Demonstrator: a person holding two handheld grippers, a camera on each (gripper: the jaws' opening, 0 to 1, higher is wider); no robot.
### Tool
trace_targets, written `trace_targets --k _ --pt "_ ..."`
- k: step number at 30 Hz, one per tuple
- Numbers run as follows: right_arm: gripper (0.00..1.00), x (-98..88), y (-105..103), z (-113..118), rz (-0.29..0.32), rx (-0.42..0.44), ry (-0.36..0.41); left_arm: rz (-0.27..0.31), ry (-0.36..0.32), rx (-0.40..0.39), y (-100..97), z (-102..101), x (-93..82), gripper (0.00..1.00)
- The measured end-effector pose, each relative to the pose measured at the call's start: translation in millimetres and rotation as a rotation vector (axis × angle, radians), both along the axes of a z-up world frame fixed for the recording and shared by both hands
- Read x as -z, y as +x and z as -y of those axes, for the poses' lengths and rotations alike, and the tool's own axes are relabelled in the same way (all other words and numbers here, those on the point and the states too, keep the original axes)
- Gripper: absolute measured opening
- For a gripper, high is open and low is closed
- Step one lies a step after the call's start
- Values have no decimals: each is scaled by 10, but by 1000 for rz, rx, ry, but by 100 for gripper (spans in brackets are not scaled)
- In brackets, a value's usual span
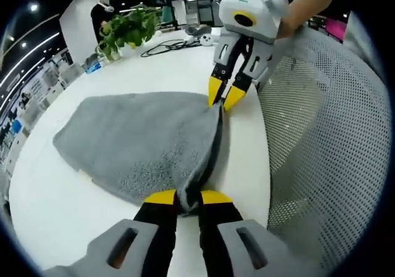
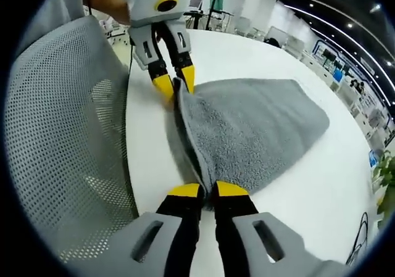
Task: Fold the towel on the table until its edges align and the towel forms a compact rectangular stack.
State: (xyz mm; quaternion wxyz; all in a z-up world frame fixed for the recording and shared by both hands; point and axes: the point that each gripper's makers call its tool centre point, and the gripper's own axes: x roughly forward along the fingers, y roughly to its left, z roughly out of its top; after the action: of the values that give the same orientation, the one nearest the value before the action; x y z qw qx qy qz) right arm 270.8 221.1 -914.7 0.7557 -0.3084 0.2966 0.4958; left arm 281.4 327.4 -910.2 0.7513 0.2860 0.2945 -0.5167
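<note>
We work at a wide white table (image 1: 74, 227), with the mesh back of a grey chair (image 1: 327, 141) pressed up along its near edge. On the table lies the grey towel (image 1: 142, 141), spread flat across most of its area and tapering away from us toward the far side. Its near edge is lifted off the surface and drawn into a taut ridge between our two grippers.

As far as we can judge, the task is at an early stage. The towel shows as a single broad layer, no edges are brought together, and no stack is formed. The near edge is gathered and ready to carry over, so all the folding and squaring up is left.

Our left gripper (image 1: 188, 198) has its yellow tips pressed together on one near corner of the towel, low over the table. Our right gripper (image 2: 207, 190) pinches the other end of that edge the same way, its jaws closed on the cloth. In the left gripper view the right gripper slants down from a hand (image 1: 299, 8) at the upper right, and the two face each other along the table edge.

At the far end stand a potted plant (image 1: 126, 30) and some black cables (image 1: 170, 45).
</note>
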Motion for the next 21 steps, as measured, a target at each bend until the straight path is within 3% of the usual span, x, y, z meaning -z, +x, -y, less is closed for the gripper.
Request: trace_targets --k 7,10,13,15,21 --pt "4 -14 24 9 -104 111 90 -33 -25 -33 3 1 -3 11" --pt "4 -32 37 18 -243 193 166 -66 -33 -53 7 -2 -15 11" --pt "3 -40 25 18 -214 131 104 -77 -29 -57 -1 3 -20 11" --pt "4 -53 8 2 -214 135 83 -59 -20 -51 -7 5 -34 10" --pt "4 -130 -61 26 -233 167 104 -35 -25 -44 -98 -15 -126 9"
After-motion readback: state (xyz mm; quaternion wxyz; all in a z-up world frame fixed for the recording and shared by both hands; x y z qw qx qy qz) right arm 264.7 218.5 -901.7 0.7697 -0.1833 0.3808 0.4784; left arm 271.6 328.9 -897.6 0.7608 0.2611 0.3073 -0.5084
